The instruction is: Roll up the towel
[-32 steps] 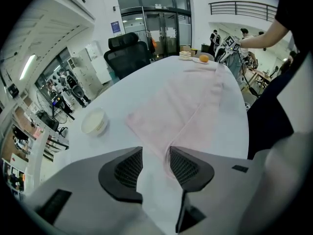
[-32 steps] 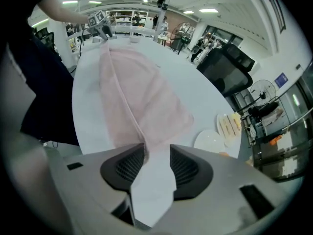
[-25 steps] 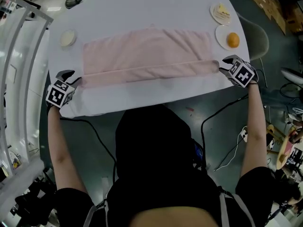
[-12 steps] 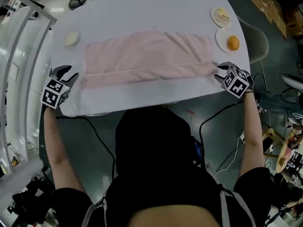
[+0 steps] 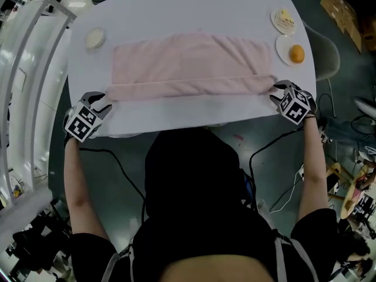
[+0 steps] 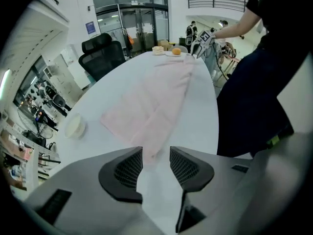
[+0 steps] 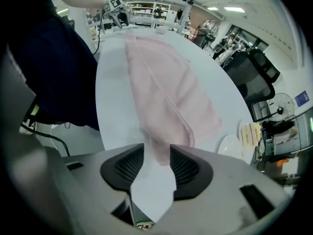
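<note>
The pink towel (image 5: 188, 63) is soft, matt cloth. The white table (image 5: 176, 10) looks smooth, faintly sheened. The left gripper (image 6: 156, 152) has a matt grey plastic body and dark, finely ribbed pads (image 6: 128, 169).

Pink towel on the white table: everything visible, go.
The pale pink cloth towel lies spread flat, lengthwise across the white table, its near long edge turned over into a narrow roll. Its left end reaches between the left gripper's open jaws, its right end between the right gripper's; neither grips it.
</note>
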`<action>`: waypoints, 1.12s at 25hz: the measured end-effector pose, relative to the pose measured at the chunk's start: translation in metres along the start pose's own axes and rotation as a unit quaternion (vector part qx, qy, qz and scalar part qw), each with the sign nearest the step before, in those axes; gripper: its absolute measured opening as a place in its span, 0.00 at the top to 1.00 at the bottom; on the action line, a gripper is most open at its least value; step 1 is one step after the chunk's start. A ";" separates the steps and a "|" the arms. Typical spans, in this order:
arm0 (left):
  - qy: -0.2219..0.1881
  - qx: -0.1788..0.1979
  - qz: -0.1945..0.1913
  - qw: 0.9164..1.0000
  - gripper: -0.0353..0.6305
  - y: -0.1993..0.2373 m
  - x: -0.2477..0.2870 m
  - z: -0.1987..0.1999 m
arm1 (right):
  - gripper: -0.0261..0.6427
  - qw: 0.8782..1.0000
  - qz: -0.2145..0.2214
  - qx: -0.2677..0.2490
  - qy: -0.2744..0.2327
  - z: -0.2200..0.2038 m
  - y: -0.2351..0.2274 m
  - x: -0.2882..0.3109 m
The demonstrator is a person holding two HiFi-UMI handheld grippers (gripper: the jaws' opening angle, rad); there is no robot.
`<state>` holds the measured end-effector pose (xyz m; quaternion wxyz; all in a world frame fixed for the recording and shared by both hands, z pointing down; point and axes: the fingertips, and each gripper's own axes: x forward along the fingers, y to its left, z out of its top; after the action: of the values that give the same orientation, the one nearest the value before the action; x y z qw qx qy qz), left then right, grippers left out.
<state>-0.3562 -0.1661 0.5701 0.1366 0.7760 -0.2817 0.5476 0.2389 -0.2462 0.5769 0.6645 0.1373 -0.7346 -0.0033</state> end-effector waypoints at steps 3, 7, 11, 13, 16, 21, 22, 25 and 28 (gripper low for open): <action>0.010 0.023 0.003 1.000 0.68 -0.008 0.014 -0.007 | 0.69 1.000 -0.003 -0.004 0.002 0.001 0.001 0.005; 0.015 0.027 0.024 0.999 0.68 0.001 0.031 -0.009 | 0.69 1.000 -0.006 -0.002 0.003 0.007 0.003 0.012; 0.032 0.034 0.023 0.999 0.68 0.005 0.049 -0.014 | 0.69 1.000 0.001 0.002 0.005 0.008 0.006 0.022; 0.040 0.039 0.022 0.998 0.68 0.006 0.055 -0.015 | 0.69 1.000 -0.002 0.002 0.008 0.005 0.005 0.025; 0.051 0.055 0.020 0.997 0.68 0.007 0.063 -0.018 | 0.69 1.000 -0.014 0.011 0.010 0.002 0.001 0.029; 0.054 0.058 0.016 0.997 0.68 0.006 0.066 -0.018 | 0.70 0.998 -0.048 0.031 0.026 -0.008 -0.012 0.036; 0.054 0.058 0.017 0.997 0.69 0.006 0.066 -0.018 | 0.70 0.998 -0.051 0.036 0.028 -0.009 -0.014 0.037; 0.061 0.066 0.026 0.996 0.81 0.008 0.065 -0.021 | 0.79 0.996 -0.060 0.057 0.030 -0.012 -0.019 0.038; 0.061 0.065 0.032 0.995 0.87 0.011 0.063 -0.023 | 0.88 0.995 -0.072 0.070 0.023 -0.013 -0.023 0.033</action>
<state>-0.3653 -0.1808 0.6354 0.0851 0.7389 -0.2616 0.6151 0.2536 -0.2730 0.6065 0.6680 0.2360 -0.7057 0.0030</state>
